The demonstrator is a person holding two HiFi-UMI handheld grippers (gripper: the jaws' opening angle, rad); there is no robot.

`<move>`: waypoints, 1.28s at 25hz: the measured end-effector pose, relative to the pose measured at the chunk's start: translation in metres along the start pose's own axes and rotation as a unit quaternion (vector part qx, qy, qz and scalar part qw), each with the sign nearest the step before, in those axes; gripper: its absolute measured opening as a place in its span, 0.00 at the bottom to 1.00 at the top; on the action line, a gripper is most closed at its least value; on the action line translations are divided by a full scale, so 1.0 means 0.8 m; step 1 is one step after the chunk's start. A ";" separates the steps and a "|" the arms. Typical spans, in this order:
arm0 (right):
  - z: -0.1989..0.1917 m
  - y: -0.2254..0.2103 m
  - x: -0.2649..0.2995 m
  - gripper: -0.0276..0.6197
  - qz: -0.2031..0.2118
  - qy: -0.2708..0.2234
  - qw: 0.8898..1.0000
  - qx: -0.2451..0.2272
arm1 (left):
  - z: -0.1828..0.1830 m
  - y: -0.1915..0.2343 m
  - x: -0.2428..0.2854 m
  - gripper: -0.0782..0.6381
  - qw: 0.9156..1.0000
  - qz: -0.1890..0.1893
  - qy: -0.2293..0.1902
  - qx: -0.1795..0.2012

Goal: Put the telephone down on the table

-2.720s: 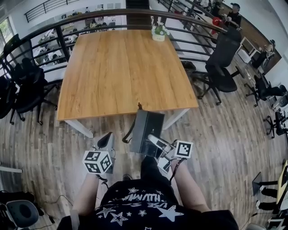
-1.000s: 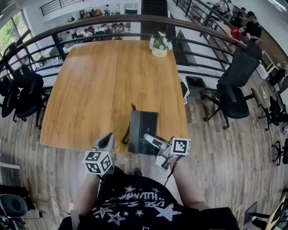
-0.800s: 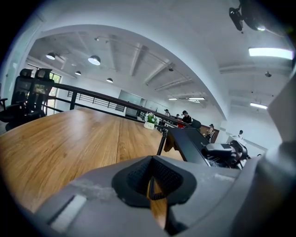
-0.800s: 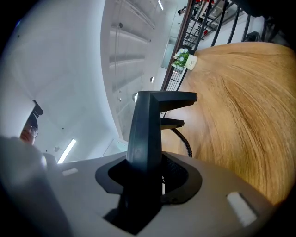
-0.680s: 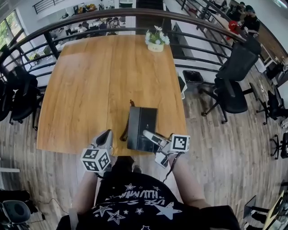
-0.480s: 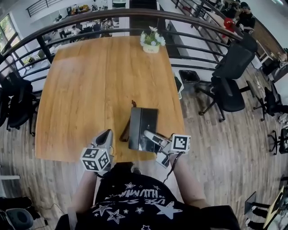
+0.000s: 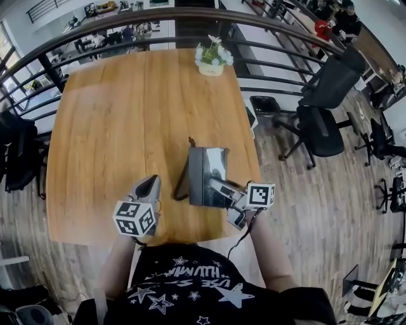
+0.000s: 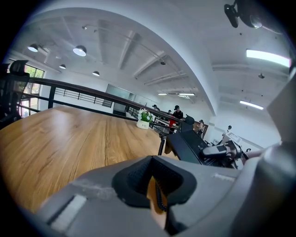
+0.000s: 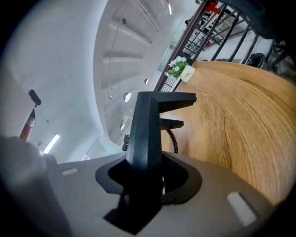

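A dark grey desk telephone [image 7: 206,166] hangs over the near part of the wooden table [image 7: 114,127], with its coiled cord [image 7: 181,181] trailing off its left side. My right gripper [image 7: 219,185] is shut on the telephone's near edge. In the right gripper view the telephone [image 9: 145,134] rises edge-on out of the right gripper [image 9: 143,178]. In the left gripper view the telephone [image 8: 187,146] sits tilted above the table [image 8: 69,134]. My left gripper [image 7: 150,184] is to the left of the telephone, jaws together except for a thin slit, holding nothing.
A white pot of flowers [image 7: 211,58] stands at the table's far edge. A black railing [image 7: 158,16] runs behind the table. Black office chairs stand to the right [image 7: 327,108] and to the left [image 7: 16,152]. Wooden floor surrounds the table.
Both grippers and the telephone have moved forward, from the floor side of the table's near edge to above the tabletop. The right gripper's hold on the telephone is unchanged.
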State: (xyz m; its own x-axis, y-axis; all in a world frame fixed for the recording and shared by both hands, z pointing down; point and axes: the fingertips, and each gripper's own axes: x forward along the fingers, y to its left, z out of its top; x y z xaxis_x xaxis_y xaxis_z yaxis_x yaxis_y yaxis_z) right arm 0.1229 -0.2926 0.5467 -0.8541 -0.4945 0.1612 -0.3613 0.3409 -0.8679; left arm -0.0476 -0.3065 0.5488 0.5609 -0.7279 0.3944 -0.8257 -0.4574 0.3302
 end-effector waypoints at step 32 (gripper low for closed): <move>0.069 -0.112 0.044 0.30 -0.059 0.049 0.997 -0.013 | 0.000 0.039 0.091 0.11 0.999 -0.010 0.032 -0.017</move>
State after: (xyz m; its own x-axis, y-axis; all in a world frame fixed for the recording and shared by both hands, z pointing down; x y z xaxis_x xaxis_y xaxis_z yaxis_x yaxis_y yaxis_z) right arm 0.1458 -0.3843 0.6044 -0.8369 -0.4522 0.3085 -0.4706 0.3064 -0.8275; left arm -0.0326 -0.3735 0.5877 0.5809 -0.6844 0.4405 -0.8123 -0.4529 0.3676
